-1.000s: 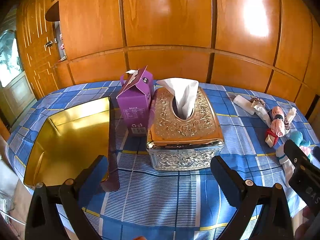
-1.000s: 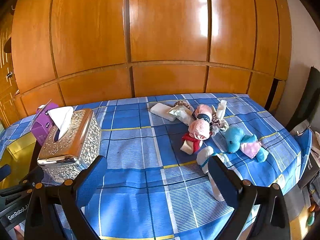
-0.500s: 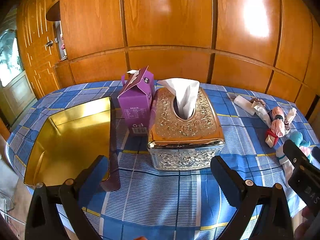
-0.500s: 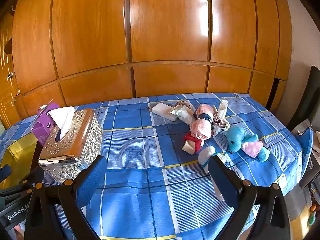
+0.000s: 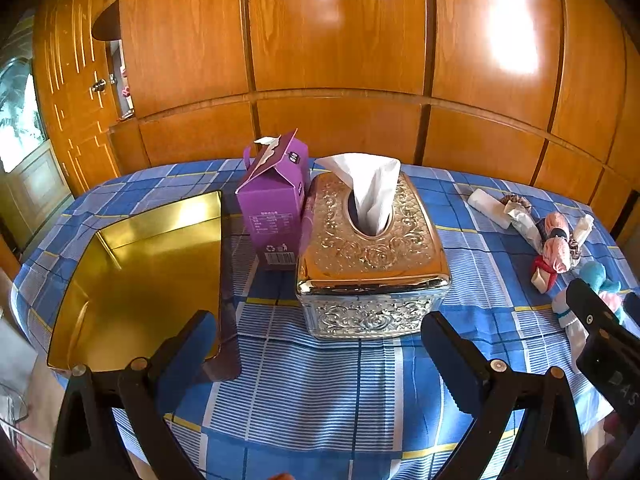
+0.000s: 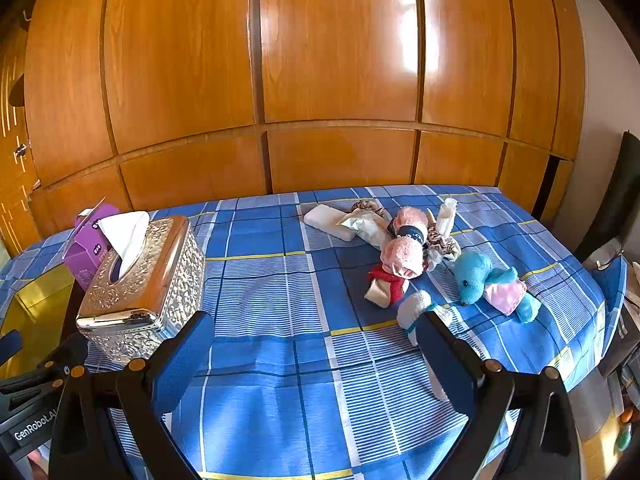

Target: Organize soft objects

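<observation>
Gold-coloured and bare, the shallow metal tray (image 5: 140, 264) lay at nine o'clock on the counter (image 6: 280, 304) under its blue checked cloth, with nothing in it as far as the left wrist view showed. By that reading the sorting had not begun: every soft thing was still loose in a cluster at about two o'clock from the right gripper (image 6: 316, 356).

That cluster held a blue plush dolphin in a pink skirt (image 6: 492, 280), a pink rolled cloth bundle with a dark band (image 6: 404, 252), a white folded pad (image 6: 328, 222), a small white stuffed piece (image 6: 416, 308) just beyond the right jaws, and what looked like scrunchies, though they were too small to be sure.

At twelve o'clock from the left gripper (image 5: 316, 354) stood the embossed silver and gold tissue box (image 5: 372, 256), one white tissue (image 5: 370, 188) rising from its slot. A purple gable-top carton (image 5: 276, 204) stood touching the box at its ten o'clock side; its contents could not be seen.

Both pairs of jaws were spread wide and held nothing, hovering over the near edge of the counter. Every item remained to be gathered, probably into the tray.
</observation>
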`<state>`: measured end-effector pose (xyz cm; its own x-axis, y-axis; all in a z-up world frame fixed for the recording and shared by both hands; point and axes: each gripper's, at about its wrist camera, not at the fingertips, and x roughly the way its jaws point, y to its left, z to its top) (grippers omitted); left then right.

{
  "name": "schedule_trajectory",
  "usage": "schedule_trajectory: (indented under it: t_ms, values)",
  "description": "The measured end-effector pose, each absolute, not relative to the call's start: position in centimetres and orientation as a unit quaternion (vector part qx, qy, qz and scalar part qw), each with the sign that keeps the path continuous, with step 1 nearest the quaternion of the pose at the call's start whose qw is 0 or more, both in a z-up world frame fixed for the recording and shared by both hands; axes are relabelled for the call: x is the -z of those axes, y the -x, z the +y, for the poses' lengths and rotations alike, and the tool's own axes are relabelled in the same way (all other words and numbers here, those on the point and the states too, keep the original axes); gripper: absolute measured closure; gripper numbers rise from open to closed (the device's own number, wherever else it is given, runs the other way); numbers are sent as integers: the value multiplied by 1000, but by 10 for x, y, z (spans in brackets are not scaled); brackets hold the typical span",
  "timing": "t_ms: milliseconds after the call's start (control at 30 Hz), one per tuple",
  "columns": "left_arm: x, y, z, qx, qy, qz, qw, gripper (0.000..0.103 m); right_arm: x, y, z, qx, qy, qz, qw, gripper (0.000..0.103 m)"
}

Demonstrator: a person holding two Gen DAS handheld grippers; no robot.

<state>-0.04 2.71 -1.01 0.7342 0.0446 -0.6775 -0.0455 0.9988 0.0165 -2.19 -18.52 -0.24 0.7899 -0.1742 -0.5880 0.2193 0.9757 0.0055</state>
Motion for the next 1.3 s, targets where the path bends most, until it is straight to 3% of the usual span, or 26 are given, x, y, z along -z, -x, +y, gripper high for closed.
schedule_trajectory:
  t_ms: [567,767,1300]
  values:
    - [3,2,14,27,-5,359,933,0,-2,17,-207,101,-61,308,944,1]
    - [3,-13,-4,128,7,402,907,0,1,15,-256,92,-107,328,934,1]
    - [32,-66,-175,351,-66,471,806,0,34,71,-437,166,-264,348,884,0]
